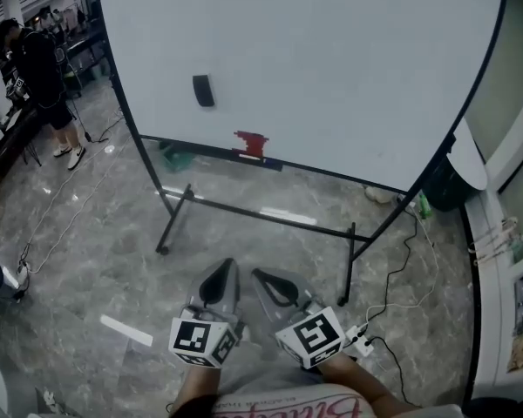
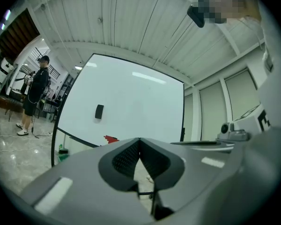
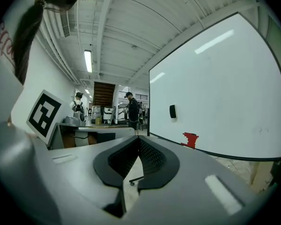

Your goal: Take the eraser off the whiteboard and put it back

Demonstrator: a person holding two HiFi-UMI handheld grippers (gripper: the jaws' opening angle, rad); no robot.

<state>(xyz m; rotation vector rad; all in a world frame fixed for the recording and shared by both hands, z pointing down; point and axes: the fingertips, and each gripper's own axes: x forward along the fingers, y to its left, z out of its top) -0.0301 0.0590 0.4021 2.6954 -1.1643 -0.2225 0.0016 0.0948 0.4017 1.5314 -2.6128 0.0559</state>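
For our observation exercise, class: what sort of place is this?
Probably a workshop or lab hall: a large freestanding whiteboard, a polished stone floor, and benches of equipment where people stand.

The whiteboard is cut off along its top edge by the head view's upper border. Red item at the whiteboard's lower edge — too small to identify. The person's forearms are cut off by the lower border. Bystander at the left border — details too small to resolve.
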